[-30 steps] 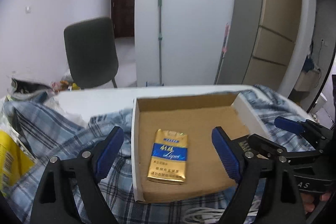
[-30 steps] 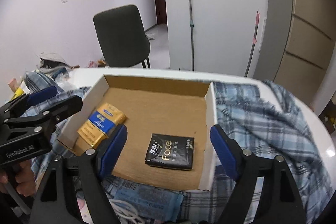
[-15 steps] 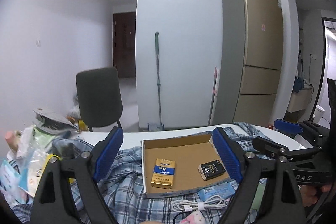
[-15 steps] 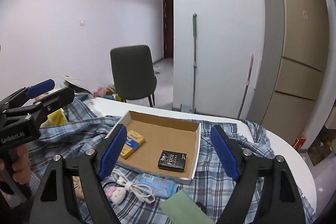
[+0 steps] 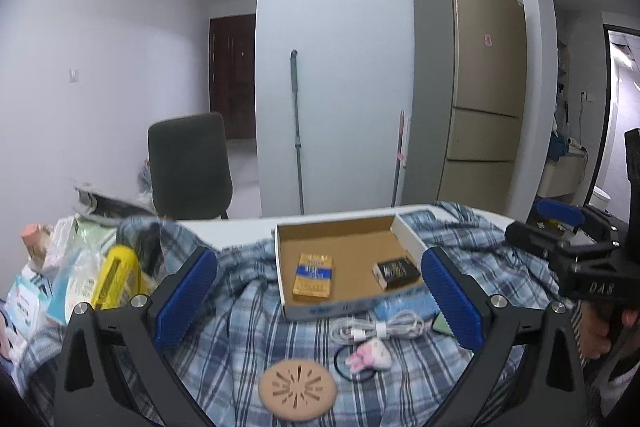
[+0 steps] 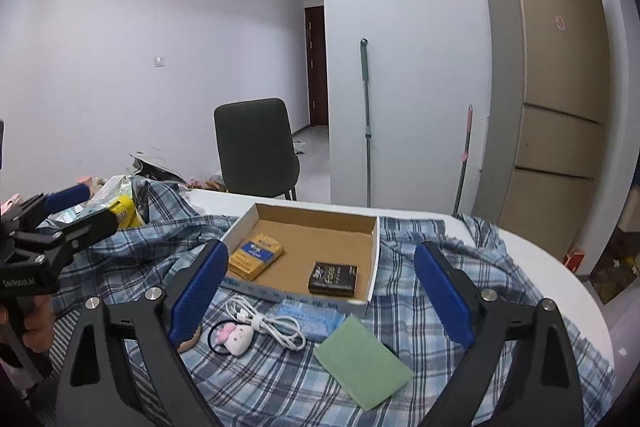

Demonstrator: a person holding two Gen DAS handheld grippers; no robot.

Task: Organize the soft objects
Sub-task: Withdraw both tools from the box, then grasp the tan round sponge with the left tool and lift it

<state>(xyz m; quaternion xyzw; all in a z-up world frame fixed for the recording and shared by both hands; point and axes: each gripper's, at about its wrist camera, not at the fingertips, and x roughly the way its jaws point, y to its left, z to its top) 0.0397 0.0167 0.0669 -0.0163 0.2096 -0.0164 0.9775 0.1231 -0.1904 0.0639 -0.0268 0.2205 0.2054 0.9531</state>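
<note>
A shallow cardboard box (image 5: 336,223) lies on a blue plaid shirt (image 5: 248,307) and holds a gold-and-blue pack (image 5: 314,275) and a black pack (image 5: 396,273). In front of it lie a blue tissue pack (image 6: 312,315), a coiled white cable (image 6: 268,323), a pink plush hair tie (image 6: 234,337), a tan round pad (image 5: 298,389) and a green pad (image 6: 362,367). My left gripper (image 5: 318,259) and right gripper (image 6: 320,251) hover above these near things, side by side. The jaws of both are opening, with nothing between them.
Bags and a yellow package (image 5: 116,279) crowd the table's left end. The white tabletop's rounded edge (image 6: 560,291) shows at the right. Behind the table stand a dark chair (image 5: 188,167), two mops against the wall and a gold fridge (image 5: 480,87).
Both grippers have drawn back and up from the box, so it looks smaller and the things in front of it came into view. Both pairs of jaws stand wider.
</note>
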